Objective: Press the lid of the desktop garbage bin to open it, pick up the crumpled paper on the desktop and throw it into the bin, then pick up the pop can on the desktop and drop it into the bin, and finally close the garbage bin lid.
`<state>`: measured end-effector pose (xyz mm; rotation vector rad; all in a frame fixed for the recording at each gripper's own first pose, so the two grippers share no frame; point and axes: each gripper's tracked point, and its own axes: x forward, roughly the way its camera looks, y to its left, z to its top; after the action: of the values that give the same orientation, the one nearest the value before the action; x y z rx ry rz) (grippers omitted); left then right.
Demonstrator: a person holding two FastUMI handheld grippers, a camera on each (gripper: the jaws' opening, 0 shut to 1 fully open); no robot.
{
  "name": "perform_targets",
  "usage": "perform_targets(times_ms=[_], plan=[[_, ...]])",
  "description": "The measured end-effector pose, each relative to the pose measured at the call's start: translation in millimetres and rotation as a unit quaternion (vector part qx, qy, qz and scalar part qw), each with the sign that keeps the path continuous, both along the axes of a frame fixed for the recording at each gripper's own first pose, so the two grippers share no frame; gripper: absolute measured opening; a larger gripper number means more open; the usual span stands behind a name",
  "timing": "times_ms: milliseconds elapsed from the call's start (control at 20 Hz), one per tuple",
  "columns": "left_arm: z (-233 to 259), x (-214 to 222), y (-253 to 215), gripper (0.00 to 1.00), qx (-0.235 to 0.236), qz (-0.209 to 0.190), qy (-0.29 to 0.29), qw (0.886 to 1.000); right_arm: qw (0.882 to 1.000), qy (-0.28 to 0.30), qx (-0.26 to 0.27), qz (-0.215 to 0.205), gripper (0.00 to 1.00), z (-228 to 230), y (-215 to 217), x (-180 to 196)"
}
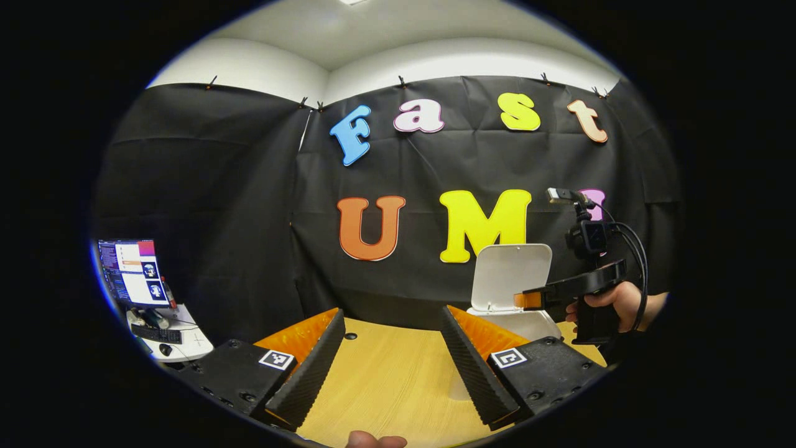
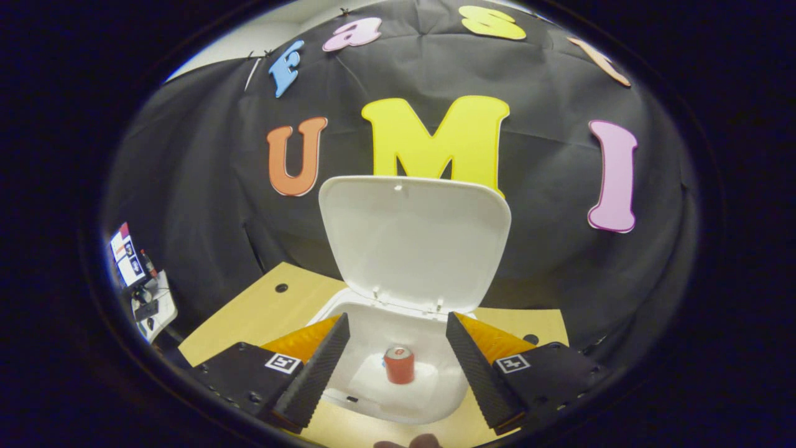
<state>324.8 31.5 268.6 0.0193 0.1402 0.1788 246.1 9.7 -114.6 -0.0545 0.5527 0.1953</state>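
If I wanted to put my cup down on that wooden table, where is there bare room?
The light wooden tabletop lies bare between the left gripper and the black cloth wall. It is crowded at the white plastic bin, lid up, red pop can inside, under the open right gripper.

- Left gripper (image 1: 393, 373): ribbed wedge fingers, orange inner side walls, black screwed bodies with square tags.
- Right gripper (image 2: 396, 374): same build; black handle, looping cables, camera on top.

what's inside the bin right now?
The bin stands open, lid raised. A red pop can stands upright inside. No crumpled paper can be made out; the can and bin walls may cover it.
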Motion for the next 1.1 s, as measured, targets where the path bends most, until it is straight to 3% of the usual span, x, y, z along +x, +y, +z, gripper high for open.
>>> perform_targets(times_ms=[650,1100], plan=[[10,-21,17,0.99,-0.004,-0.007,-0.006,1.0,0.995,-0.092,0.011,-0.027,0.97,102,10,-33],[3,-21,10,0.99,-0.009,-0.017,0.003,1.0,0.992,-0.112,0.01,-0.062,0.97,136,5,-19]])
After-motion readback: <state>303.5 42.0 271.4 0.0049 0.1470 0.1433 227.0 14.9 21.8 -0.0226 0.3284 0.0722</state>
